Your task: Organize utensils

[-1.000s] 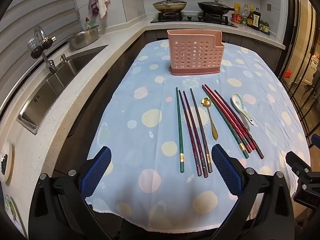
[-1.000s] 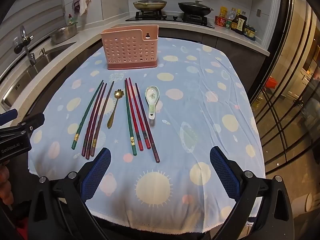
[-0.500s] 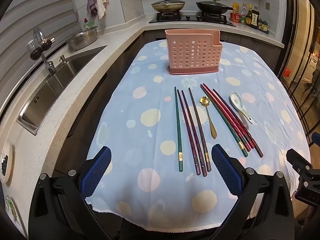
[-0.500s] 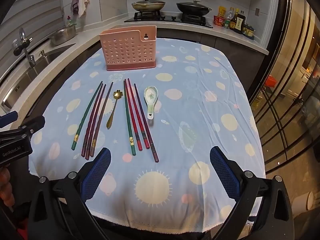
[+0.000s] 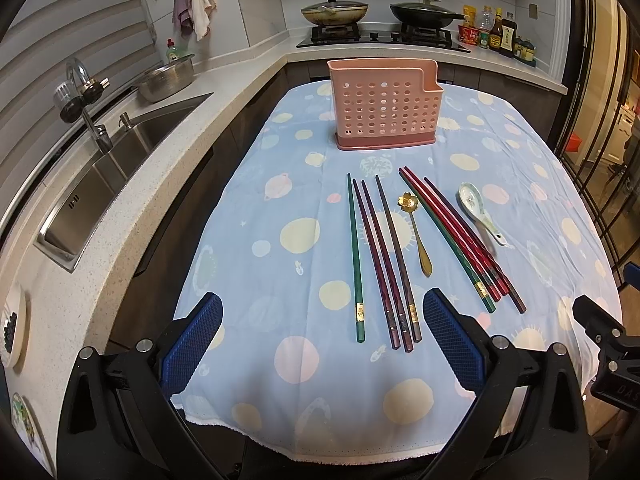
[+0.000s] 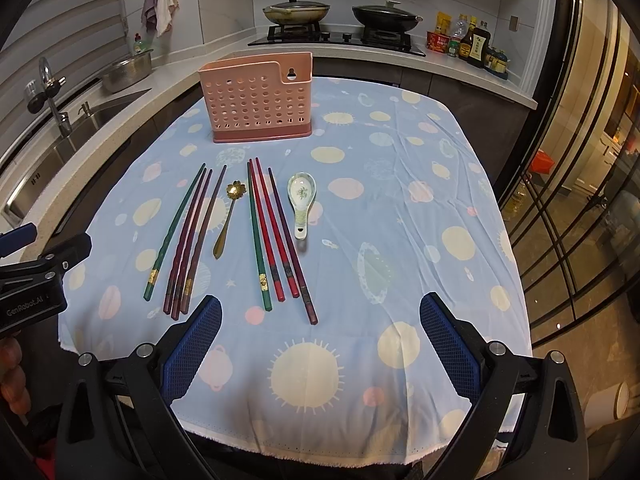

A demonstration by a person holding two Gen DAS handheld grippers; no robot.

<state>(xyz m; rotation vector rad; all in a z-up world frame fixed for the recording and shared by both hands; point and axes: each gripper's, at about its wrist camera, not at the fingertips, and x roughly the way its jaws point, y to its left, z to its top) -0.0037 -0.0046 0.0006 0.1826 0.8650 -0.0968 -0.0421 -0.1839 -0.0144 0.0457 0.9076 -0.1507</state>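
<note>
A pink perforated utensil holder [image 5: 386, 110] [image 6: 258, 100] stands empty at the far side of the blue tablecloth [image 5: 280, 200]. In front of it lie two groups of several chopsticks, left [image 5: 380, 256] [image 6: 186, 240] and right [image 5: 460, 236] [image 6: 276, 236]. A gold spoon [image 5: 416, 228] [image 6: 226, 220] lies between them. A white ceramic spoon [image 5: 478, 210] [image 6: 302, 200] lies to the right. My left gripper [image 5: 322, 340] is open and empty above the near cloth, just short of the left chopsticks' ends. My right gripper [image 6: 320, 340] is open and empty near the right group's ends.
A sink [image 5: 108, 176] and a steel bowl [image 5: 166, 80] are on the counter at left. A stove with two pans [image 5: 376, 12] and sauce bottles [image 5: 496, 34] are at the back. Glass doors [image 6: 580, 200] stand at right. The cloth's front edge [image 5: 340, 448] hangs near me.
Both grippers have drifted slightly; the table scene sits a little lower and closer in both views. Nothing on the table has moved.
</note>
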